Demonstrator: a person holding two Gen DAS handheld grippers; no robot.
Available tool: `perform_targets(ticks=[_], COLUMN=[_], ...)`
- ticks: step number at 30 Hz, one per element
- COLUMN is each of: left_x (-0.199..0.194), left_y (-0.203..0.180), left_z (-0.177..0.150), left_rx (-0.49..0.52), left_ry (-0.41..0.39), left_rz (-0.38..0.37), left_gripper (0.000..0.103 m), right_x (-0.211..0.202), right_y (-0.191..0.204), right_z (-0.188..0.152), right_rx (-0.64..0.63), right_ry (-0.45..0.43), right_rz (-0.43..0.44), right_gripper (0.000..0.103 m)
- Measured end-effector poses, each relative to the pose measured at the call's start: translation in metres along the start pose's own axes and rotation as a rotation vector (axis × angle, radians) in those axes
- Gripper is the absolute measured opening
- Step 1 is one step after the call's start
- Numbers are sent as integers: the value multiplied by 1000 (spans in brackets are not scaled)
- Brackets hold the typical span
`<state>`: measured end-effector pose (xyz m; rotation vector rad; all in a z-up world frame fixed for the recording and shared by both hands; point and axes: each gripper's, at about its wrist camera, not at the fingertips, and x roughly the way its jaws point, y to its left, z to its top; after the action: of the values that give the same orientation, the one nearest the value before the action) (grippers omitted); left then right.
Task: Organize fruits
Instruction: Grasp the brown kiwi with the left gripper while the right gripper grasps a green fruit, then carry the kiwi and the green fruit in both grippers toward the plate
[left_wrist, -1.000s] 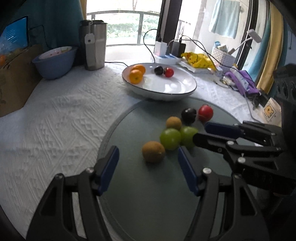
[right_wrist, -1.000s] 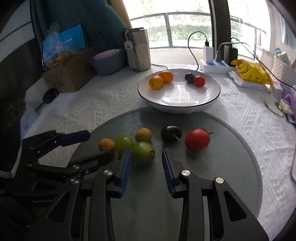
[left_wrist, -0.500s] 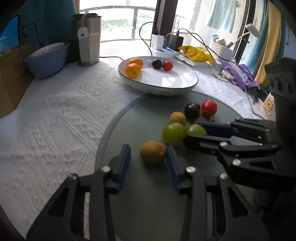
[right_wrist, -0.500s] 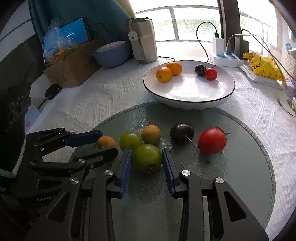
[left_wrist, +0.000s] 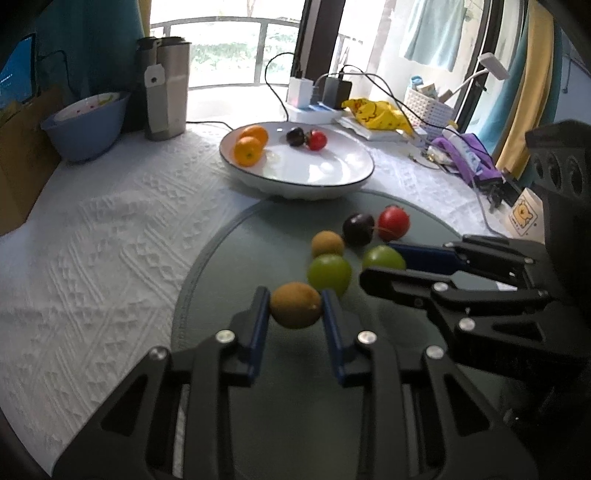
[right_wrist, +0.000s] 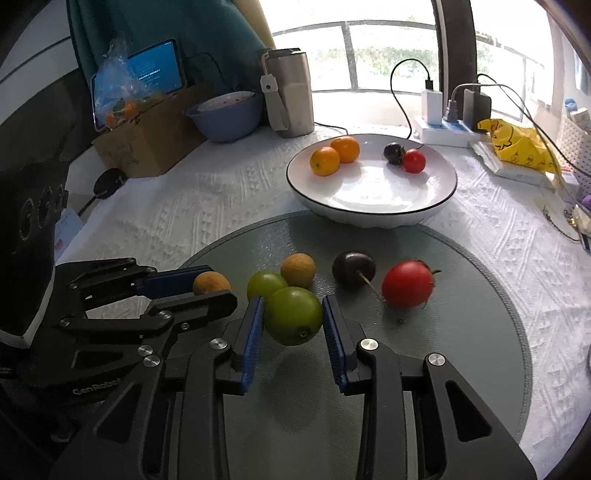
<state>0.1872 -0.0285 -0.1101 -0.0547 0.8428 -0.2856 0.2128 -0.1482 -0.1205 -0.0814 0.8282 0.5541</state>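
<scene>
Left gripper (left_wrist: 295, 308) jaws clenched on brown fruit (left_wrist: 295, 309), right gripper (right_wrist: 293, 319) jaws clenched on green fruit (right_wrist: 293, 320), both over grey mat (right_wrist: 461, 350); plate (right_wrist: 436, 201) beyond holds four fruits.

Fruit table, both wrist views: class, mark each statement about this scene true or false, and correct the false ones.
1. The left claw grips a brown fruit. True.
2. The right claw is empty. False: it is shut on a green fruit.
3. The plate holds two oranges, a dark fruit and a small red one. True.
4. The red tomato on the mat lies in the plate. False: it lies on the mat, beside a dark cherry.
5. The blue bowl stands on the mat. False: it stands off the mat, on the white cloth near the steel mug.
</scene>
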Motion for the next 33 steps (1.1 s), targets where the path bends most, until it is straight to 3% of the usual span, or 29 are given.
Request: perform_targets(ticks=[16,33], left_x=[-26,-29], left_y=[-14,-13], left_z=[22,65], left_rx=[21,30], left_ry=[-75,-145], left_rz=[3,7], left_gripper=[30,30], right_x=[-29,-48], right_y=[-13,-38], right_z=[11,51], right_rx=[-2,-13], right_ry=[-60,-129], right_rz=[-35,-91], right_gripper=[34,34])
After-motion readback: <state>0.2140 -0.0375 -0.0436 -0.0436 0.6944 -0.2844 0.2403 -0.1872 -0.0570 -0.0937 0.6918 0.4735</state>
